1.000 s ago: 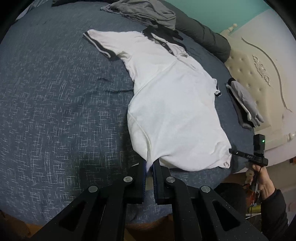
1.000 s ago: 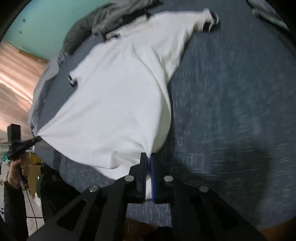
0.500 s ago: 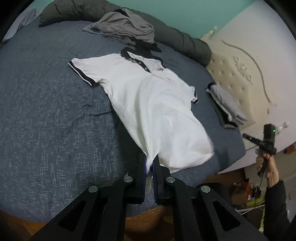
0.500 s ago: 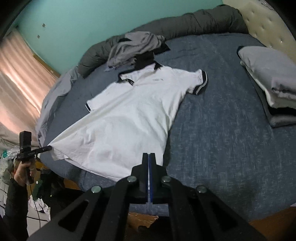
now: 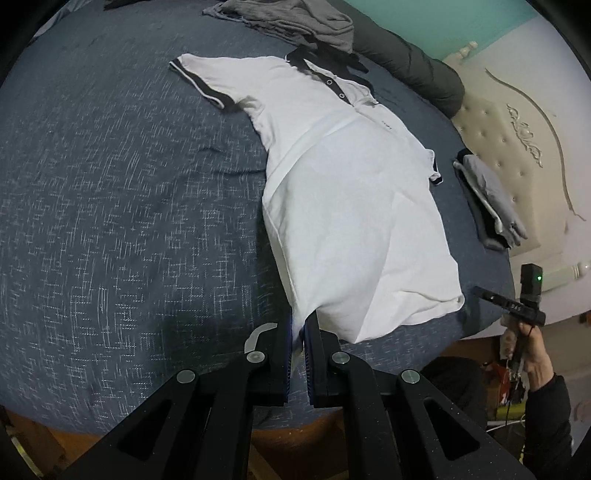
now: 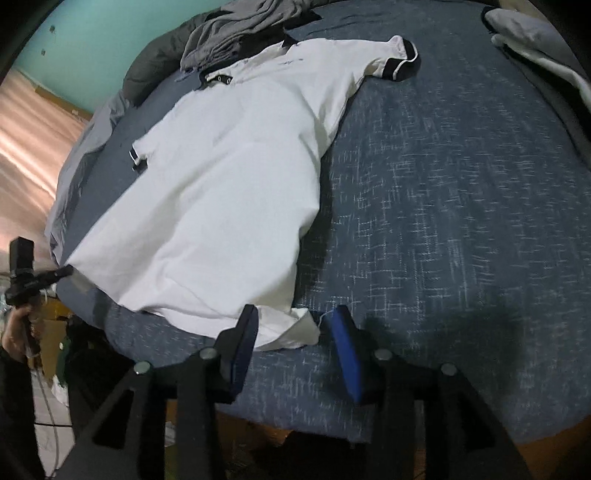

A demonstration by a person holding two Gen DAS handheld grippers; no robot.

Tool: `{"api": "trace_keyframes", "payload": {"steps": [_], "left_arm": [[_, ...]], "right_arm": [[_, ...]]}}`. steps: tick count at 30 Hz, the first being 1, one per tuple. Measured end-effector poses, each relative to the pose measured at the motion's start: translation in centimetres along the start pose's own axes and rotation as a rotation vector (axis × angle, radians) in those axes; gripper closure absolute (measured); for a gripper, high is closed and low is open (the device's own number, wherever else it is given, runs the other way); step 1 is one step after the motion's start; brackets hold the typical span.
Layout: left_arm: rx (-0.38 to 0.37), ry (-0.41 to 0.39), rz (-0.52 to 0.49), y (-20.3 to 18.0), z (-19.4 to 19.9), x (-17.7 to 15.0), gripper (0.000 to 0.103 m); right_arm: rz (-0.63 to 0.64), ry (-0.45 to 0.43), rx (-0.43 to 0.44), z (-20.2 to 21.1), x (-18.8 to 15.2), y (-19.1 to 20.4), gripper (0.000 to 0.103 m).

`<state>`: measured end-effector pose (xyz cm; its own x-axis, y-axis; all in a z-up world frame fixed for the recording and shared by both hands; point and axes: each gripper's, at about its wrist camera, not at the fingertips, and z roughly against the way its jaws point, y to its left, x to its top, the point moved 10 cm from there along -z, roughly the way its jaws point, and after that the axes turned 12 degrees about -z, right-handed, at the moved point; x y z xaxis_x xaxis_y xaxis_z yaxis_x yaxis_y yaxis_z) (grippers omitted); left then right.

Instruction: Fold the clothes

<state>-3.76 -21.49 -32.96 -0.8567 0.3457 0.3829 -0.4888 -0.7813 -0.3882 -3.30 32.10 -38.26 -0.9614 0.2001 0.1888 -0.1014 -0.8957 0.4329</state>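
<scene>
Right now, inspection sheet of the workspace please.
Surface: dark blue bedcover, shirt area wrinkled.
Job's things: white polo shirt spread face up, collar far.
Clutter: grey garment pile by collar; folded stack near headboard.
Grippers: left gripper shut on a hem corner; right gripper open, other hem corner between its fingers.
Cables: thin cable, lower left, right view.
Surroundings: teal wall, tufted headboard.

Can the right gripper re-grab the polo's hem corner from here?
Probably yes: the right gripper is open, the white polo hem corner lies between its fingers, nothing is in the way.
</scene>
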Motion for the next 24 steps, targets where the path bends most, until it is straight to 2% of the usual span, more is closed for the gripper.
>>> {"api": "trace_keyframes", "payload": {"steps": [6, 9, 11, 17, 20, 23, 24], "left_arm": [[0.001, 0.013, 0.015, 0.8, -0.7, -0.8, 0.097], [0.0, 0.016, 0.018, 0.9, -0.9, -1.0, 0.097], [0.0, 0.016, 0.018, 0.8, -0.9, -1.0, 0.097], [-0.007, 0.017, 0.016, 0.6, -0.9, -1.2, 0.097], [-0.02, 0.021, 0.01, 0.2, -1.1, -1.6, 0.097], [-0.032, 0.029, 0.001, -0.3, -1.3, -1.8, 0.097], [-0.034, 0.03, -0.001, -0.4, -1.4, -1.9, 0.097]], "right_arm": [[-0.008, 0.03, 0.018, -1.8, -0.6, -0.6, 0.063], [-0.019, 0.037, 0.046, -2.0, -1.1, -0.7, 0.093], [-0.045, 0.024, 0.047, -1.7, -1.2, -1.3, 0.099], [-0.13, 0.014, 0.078, -0.1, -2.6, -3.5, 0.1], [-0.232, 0.009, 0.174, 0.7, -3.9, -5.1, 0.1], [-0.277, 0.029, 0.184, 0.1, -5.2, -6.3, 0.1], [-0.272, 0.026, 0.157, 0.1, -5.5, -6.8, 0.1]]}}
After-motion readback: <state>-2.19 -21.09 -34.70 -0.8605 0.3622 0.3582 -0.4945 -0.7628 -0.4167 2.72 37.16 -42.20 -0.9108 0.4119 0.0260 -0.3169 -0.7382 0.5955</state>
